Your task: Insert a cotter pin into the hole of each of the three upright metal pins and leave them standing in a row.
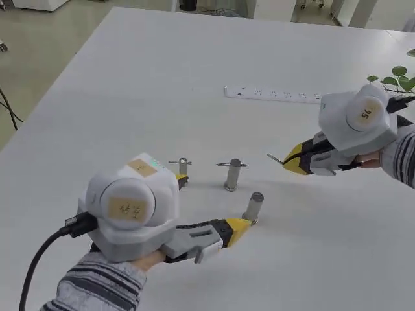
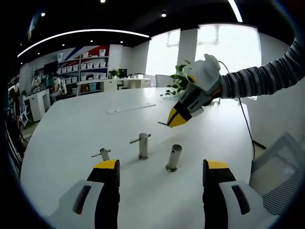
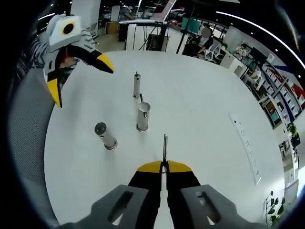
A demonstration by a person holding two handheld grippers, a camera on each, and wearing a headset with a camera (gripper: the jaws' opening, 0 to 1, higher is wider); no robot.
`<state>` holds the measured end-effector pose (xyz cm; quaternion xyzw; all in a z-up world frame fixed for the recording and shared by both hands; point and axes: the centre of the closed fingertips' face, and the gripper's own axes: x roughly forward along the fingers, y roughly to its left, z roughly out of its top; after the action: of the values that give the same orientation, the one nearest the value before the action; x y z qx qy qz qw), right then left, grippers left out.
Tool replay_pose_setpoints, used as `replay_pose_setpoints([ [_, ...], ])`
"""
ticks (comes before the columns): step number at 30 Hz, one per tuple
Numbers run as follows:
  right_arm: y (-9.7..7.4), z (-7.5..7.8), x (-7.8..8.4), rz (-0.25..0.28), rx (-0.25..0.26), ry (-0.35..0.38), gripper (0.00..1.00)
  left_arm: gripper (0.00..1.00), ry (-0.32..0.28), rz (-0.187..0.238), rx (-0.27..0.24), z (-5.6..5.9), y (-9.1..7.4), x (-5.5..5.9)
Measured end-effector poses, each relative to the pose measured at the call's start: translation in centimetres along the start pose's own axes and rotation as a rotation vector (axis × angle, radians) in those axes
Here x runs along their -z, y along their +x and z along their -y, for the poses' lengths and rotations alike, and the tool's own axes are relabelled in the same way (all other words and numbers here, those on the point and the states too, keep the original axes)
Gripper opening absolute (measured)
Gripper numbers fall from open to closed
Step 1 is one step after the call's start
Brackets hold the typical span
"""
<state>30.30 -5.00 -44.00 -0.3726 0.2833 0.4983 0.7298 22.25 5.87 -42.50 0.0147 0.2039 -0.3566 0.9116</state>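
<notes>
Three upright metal pins stand in a row on the white table [image 1: 162, 97]. The left pin [image 1: 183, 167] and the middle pin [image 1: 232, 175] each carry a cotter pin through the top. The right pin [image 1: 253, 206] has a bare top. My left gripper [image 1: 211, 202] is open, one jaw by the left pin and the other touching or just beside the right pin's base. My right gripper [image 1: 295, 160] hovers right of the row, shut on a cotter pin [image 1: 275, 157] that points toward the pins. In the right gripper view that cotter pin [image 3: 165, 145] sticks straight out from the shut jaws.
A white power strip [image 1: 272, 94] lies farther back on the table. A green plant [image 1: 395, 78] stands at the far right edge. A cable [image 1: 39, 259] trails from the left gripper. A grey chair [image 2: 281, 162] sits beside the table.
</notes>
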Motion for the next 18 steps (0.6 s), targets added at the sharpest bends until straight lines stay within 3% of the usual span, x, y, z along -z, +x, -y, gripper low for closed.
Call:
replay_pose_setpoints([
  [11, -1.3, -2.8, -2.7, 0.067, 0.032, -0.149, 0.0, 0.55, 0.027, -0.022, 0.021, 0.0, 0.7, -0.5],
  [18, -1.4, -4.7, -3.8, 0.081, 0.022, -0.245, 0.0, 0.48, -0.008, 0.009, 0.05, 0.5, 1.0, -1.7],
])
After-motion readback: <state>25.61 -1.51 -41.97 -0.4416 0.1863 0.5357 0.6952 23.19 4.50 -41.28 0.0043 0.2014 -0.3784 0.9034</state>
